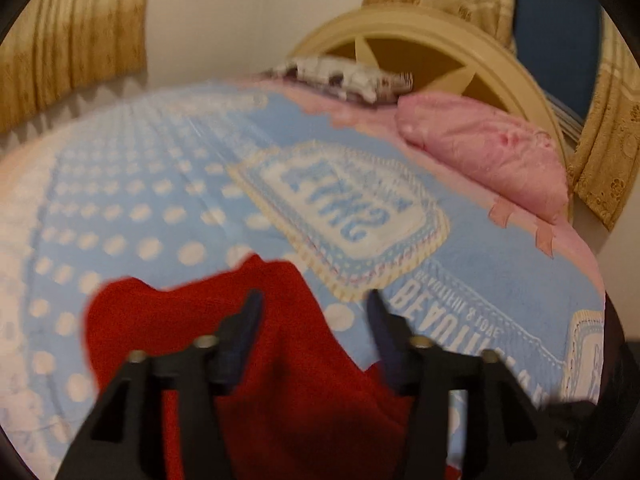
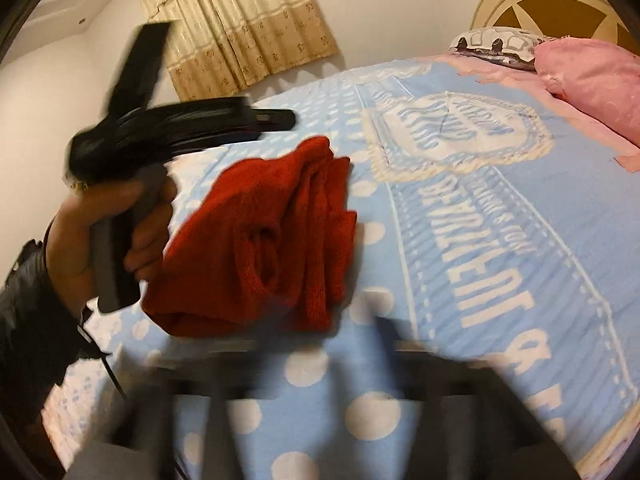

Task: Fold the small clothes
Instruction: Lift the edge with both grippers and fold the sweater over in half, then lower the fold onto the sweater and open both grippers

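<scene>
A red knitted garment (image 2: pixel 264 240) lies crumpled on the blue dotted bedspread (image 2: pixel 480 208). In the left wrist view the garment (image 1: pixel 280 360) lies right under my left gripper (image 1: pixel 314 300), whose jaws stand open with nothing between them. In the right wrist view the left gripper's body (image 2: pixel 168 128) hangs above the garment's left side, held in a hand. My right gripper (image 2: pixel 316 328) is a dark blur at the bottom of its view, on the near side of the garment; its jaws appear apart and empty.
A pink pillow (image 1: pixel 488 156) and a patterned grey-white pillow (image 1: pixel 348 74) lie at the head of the bed by a cream round headboard (image 1: pixel 440 52). Beige curtains (image 2: pixel 240 28) hang on the far wall.
</scene>
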Demonstrator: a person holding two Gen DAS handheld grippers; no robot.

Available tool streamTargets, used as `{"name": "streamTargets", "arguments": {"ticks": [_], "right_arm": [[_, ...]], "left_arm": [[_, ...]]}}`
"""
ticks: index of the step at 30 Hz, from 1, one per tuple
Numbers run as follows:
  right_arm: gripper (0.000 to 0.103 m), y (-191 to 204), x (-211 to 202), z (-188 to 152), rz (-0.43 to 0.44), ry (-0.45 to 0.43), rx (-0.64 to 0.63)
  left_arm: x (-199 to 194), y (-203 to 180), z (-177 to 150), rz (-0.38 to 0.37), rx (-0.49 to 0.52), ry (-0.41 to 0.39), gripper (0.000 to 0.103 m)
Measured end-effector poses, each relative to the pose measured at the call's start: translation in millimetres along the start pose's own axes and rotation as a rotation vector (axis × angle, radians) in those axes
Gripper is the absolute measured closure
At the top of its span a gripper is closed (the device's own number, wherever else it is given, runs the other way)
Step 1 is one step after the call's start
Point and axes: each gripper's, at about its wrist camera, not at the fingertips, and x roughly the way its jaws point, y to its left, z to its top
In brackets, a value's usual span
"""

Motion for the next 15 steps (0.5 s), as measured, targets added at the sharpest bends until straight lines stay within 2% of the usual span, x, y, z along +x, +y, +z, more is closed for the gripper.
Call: {"name": "streamTargets", "arguments": {"ticks": [2, 4, 6, 7, 9, 10, 12, 13, 14, 15], "right_arm": [[0.018, -0.1, -6.3, 9.6, 0.04, -0.035, 0.014], [0.018, 8.1, -4.8, 25.0, 0.053, -0.037, -0.016], [0.019, 16.5, 2.6, 40.7, 0.087, -0.04, -0.039], [0.022, 19.6, 6.2, 45.9, 0.089, -0.035, -0.047], [0.038, 29.7, 29.3, 62.2, 0.114, 0.013, -0.058], [0.05, 33.1, 41.6, 67.7, 0.118, 0.042, -0.056], [0.055, 36.7, 66.7, 73.7, 0.106, 0.117, -0.056], [0.063, 36.9, 81.3, 74.5, 0.09, 0.163, -0.047], [0.079, 35.2, 88.8, 74.0, 0.067, 0.181, -0.045], [0.081, 34.7, 92.9, 72.2, 0.047, 0.191, -0.05]], "left_arm": [[-27.8, 4.0, -6.9, 0.025, 0.004, -0.065, 0.019], [-48.2, 12.7, -19.9, 0.066, -0.008, -0.093, 0.013], [-60.0, 21.9, -36.8, 0.126, -0.021, -0.101, 0.013], [-63.9, 28.4, -47.4, 0.151, -0.035, -0.098, 0.012], [-67.8, 39.2, -68.3, 0.206, -0.068, -0.08, 0.012], [-67.4, 42.2, -74.9, 0.209, -0.085, -0.073, 0.012], [-64.5, 48.6, -90.4, 0.213, -0.121, -0.045, 0.012], [-62.3, 50.4, -97.1, 0.213, -0.134, -0.034, 0.012], [-60.0, 50.8, -102.6, 0.211, -0.143, -0.027, 0.012], [-57.3, 50.2, -106.6, 0.201, -0.147, -0.019, 0.012]]}}
